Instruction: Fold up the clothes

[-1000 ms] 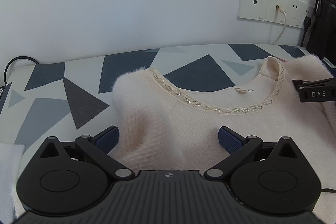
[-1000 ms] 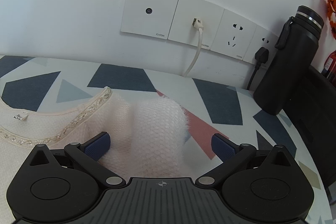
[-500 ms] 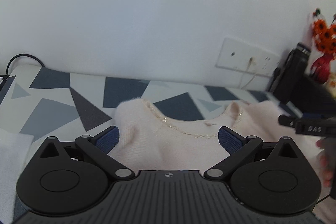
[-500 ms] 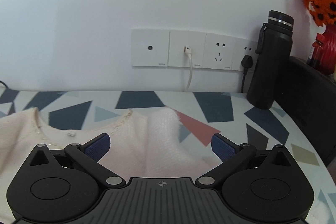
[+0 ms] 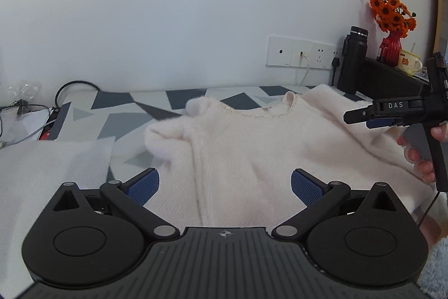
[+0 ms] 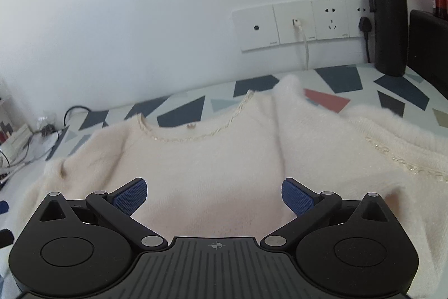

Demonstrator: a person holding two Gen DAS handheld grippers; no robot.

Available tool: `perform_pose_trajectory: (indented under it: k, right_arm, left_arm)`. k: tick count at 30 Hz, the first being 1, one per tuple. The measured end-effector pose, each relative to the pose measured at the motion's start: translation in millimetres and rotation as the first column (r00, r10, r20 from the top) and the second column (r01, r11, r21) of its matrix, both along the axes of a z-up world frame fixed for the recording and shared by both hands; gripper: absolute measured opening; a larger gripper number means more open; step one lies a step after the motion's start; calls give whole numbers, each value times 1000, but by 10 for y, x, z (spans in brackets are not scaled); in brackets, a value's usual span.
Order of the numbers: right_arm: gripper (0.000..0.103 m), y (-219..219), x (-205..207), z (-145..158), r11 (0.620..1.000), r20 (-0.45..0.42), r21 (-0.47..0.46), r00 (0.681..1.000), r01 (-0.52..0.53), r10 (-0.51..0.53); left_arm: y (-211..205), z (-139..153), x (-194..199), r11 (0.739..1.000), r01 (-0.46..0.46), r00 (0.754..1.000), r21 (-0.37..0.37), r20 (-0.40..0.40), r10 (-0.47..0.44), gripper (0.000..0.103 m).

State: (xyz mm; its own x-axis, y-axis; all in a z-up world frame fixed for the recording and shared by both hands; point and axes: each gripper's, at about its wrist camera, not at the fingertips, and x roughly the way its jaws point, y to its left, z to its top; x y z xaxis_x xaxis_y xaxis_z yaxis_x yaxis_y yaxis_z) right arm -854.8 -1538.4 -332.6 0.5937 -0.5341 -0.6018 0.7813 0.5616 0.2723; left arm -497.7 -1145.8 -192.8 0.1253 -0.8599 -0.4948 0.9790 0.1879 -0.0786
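**Q.** How do the fingers stand, and where does the garment lie from them?

**A.** Left gripper (image 5: pixel 225 184): blue ribbed fingers (image 5: pixel 143 185) spread wide, nothing between them. Right gripper (image 6: pixel 214 198): likewise spread and empty; seen side-on in the left wrist view (image 5: pixel 364 115), where its state is hard to read, it hovers over the far right shoulder. The cream sweater (image 5: pixel 252 147) lies directly ahead of and beneath both pairs of fingers, spread on the patterned surface (image 5: pixel 126 108), neckline away from the grippers, hem toward them. Its long axis runs roughly fore-and-aft, along the fingers' line of sight.

**Q.** Which side is nearer to which gripper?

**A.** The bunched left shoulder and sleeve (image 5: pixel 168 139) lie forward and left of the left gripper; the right sleeve (image 6: pixel 386 142), folded partly inward, lies forward and right of the right gripper. Each gripper seems best placed for its own side.

**Q.** Materials and shapes?

**A.** Sweater: soft fuzzy knit, limp, ridged with a lengthwise crease; round neckline (image 6: pixel 196 135) edged with beaded trim, and a similar trim line on the right sleeve. It likely sags when lifted. Surface covering: white with grey, navy and one red triangle. A white cloth (image 5: pixel 50 173), possibly another garment, lies just to the left. Beyond: wall sockets (image 6: pixel 302 24), a rigid black bottle (image 6: pixel 387 18), and orange flowers (image 5: pixel 392 10) in a red vase.
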Motion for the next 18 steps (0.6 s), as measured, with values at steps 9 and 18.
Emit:
perform_pose_trajectory:
  k: [9,18]
  right_arm:
    - [102,68,214,-331,997,-73,75,997,2,4]
    - [102,91,312,-327,996,-73,88,996,-34,41]
  left_arm:
    - [192,-199,552,986,-155,977,59,-141,162,102]
    - [128,-428,715,989,-134,958,60,-246,145,71]
